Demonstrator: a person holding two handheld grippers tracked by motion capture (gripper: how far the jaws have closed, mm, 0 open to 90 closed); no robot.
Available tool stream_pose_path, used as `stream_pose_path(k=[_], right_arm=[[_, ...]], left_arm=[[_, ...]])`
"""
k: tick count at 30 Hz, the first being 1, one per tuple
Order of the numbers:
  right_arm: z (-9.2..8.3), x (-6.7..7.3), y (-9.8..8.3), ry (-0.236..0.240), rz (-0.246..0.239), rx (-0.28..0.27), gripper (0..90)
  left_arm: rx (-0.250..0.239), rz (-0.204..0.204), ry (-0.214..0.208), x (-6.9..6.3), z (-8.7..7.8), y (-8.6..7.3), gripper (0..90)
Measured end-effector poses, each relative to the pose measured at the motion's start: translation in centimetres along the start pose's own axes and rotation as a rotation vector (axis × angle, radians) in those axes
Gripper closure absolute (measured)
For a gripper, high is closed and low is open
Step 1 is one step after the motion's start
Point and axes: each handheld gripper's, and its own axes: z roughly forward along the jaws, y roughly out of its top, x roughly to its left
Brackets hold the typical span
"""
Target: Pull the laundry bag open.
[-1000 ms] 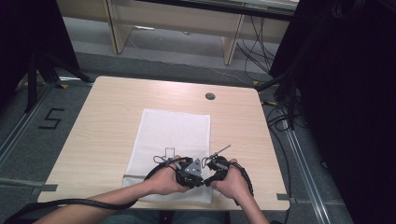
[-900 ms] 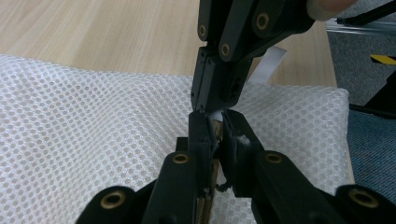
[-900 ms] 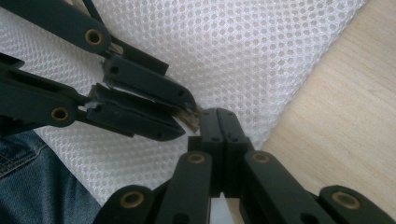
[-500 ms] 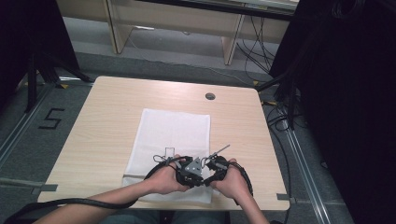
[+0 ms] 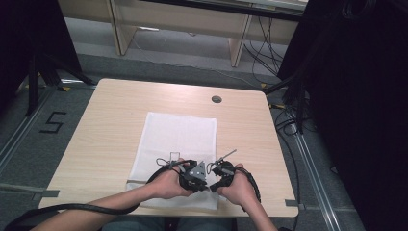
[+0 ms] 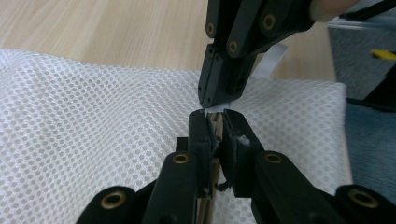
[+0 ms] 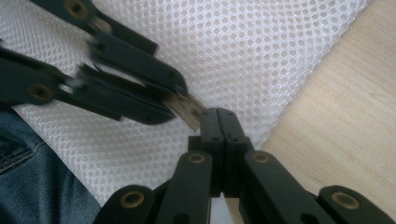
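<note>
Left gripper view: left gripper [image 6: 215,122] clamps a small brown piece [image 6: 215,128]; the clenched right gripper [image 6: 215,103] meets its tip at twelve o'clock, above the white mesh cloth [image 6: 93,116].

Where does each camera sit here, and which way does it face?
High view: above the person's side, looking forward and down on the table; forearms, hands, both grippers.
Left gripper view: on the left gripper, along its jaws clamping a brown strip.
Right gripper view: on the right gripper, jaws together.
All views share the white mesh cloth.
</note>
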Motion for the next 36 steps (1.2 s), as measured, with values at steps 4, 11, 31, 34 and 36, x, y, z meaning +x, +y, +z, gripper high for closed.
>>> stream_pose_path(k=[4, 11, 31, 34, 36], right_arm=[[0.1, 0.0, 0.1, -0.006, -0.002, 0.001, 90.0], [0.0, 0.0, 0.0, 0.004, 0.005, -0.002, 90.0], [0.1, 0.0, 0.0, 0.005, 0.007, -0.009, 90.0], [0.1, 0.0, 0.0, 0.005, 0.005, -0.01, 90.0], [0.1, 0.1, 0.0, 0.002, 0.007, -0.009, 90.0]], left_arm=[[0.005, 0.016, 0.012, 0.0, -0.2, -0.1, 82.2], [0.0, 0.005, 0.001, -0.1, -0.3, -0.1, 82.1], [-0.006, 0.004, 0.006, 0.0, -1.3, -0.5, 82.1], [-0.008, 0.003, 0.007, 0.0, -1.3, -0.5, 82.1], [-0.01, 0.019, 0.008, 0.0, -1.4, -0.6, 82.1]])
